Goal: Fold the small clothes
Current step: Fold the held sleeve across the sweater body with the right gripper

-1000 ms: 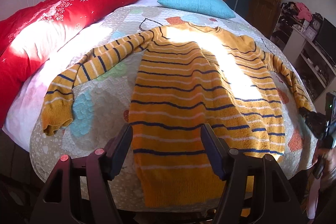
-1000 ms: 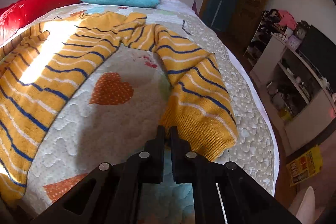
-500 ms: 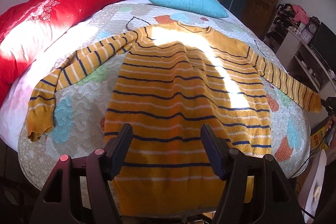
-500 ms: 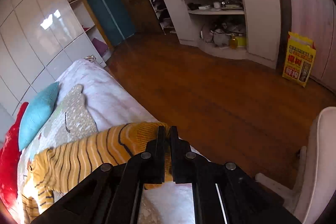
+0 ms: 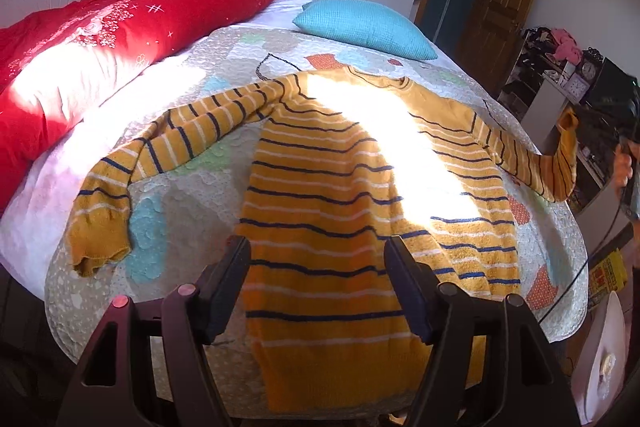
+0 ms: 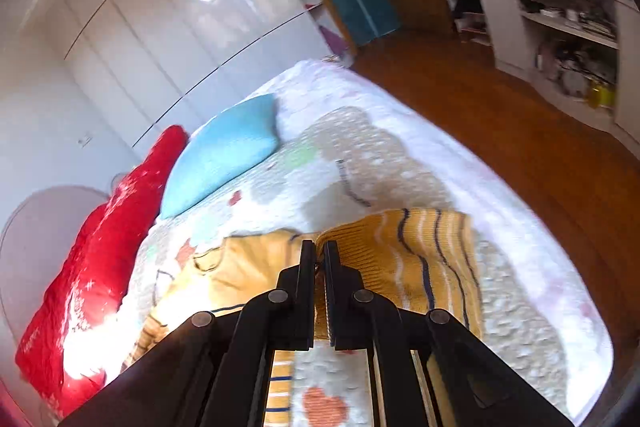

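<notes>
Right sleeve cuff [image 6: 400,259] pinched and lifted by the right gripper [image 6: 319,255].
Sweater [image 5: 340,195] body lies inward of it; left gripper [image 5: 316,263] is held spread, empty, above the hem.

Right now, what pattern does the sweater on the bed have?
The sweater is mustard yellow with thin navy and white stripes, clearest in the left wrist view.

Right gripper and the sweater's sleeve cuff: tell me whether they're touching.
Touching. In the right wrist view the right gripper has its jaws shut on the sleeve cuff of the striped sweater; the left wrist view shows that cuff lifted off the bed.
</notes>
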